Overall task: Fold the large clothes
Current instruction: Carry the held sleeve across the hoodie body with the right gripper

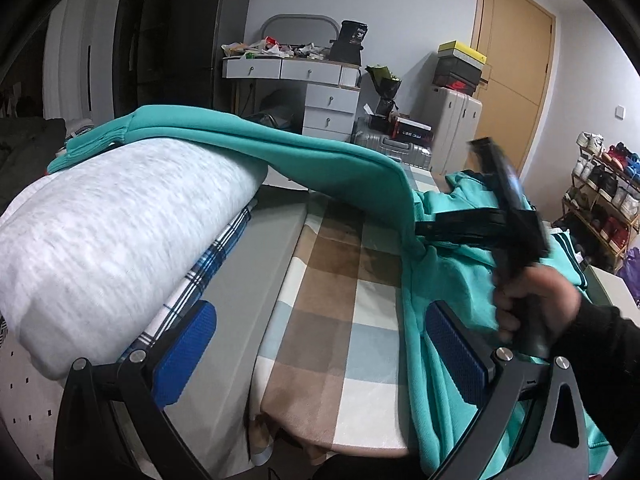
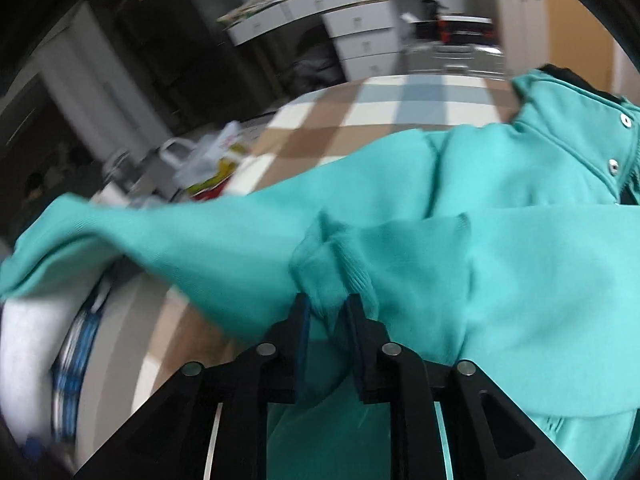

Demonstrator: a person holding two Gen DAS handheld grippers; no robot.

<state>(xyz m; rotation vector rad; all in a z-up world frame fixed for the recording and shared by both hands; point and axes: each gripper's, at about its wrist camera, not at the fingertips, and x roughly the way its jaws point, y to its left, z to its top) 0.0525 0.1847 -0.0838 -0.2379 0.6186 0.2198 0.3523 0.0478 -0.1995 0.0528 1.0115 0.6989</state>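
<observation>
Left wrist view: the left gripper (image 1: pixel 320 344) sits nearest, its two blue pads spread wide apart with nothing between them, hovering over the checked cloth (image 1: pixel 320 320) that covers the desk. Its right pad lies just beside the edge of the teal sweatshirt (image 1: pixel 448 288), though whether they touch cannot be told. At the near right a hand (image 1: pixel 532 300) in a dark sleeve grips the handle of the right gripper (image 1: pixel 424 228), whose black fingers reach leftward and pinch the garment where a sleeve (image 1: pixel 280 148) begins. That sleeve stretches up and to the far left, draping over a grey-white pillow (image 1: pixel 112 232) that rests on a blue plaid fabric (image 1: pixel 208 264) at the left. Farther off stand a white drawer unit (image 1: pixel 328 108) with a cluttered top, a silver suitcase (image 1: pixel 392 146), a wooden door (image 1: pixel 516 68) and, at the far right, a shoe rack (image 1: pixel 604 200). In the right wrist view, blurred by motion, the right gripper (image 2: pixel 326 310) is clenched on a ribbed fold of the teal sweatshirt (image 2: pixel 480 248) close to the lens; the body of the garment spreads to the right with its snap-buttoned collar (image 2: pixel 580 132) farther away, and the sleeve (image 2: pixel 140 236) runs out to the left over the checked cloth (image 2: pixel 400 104).
</observation>
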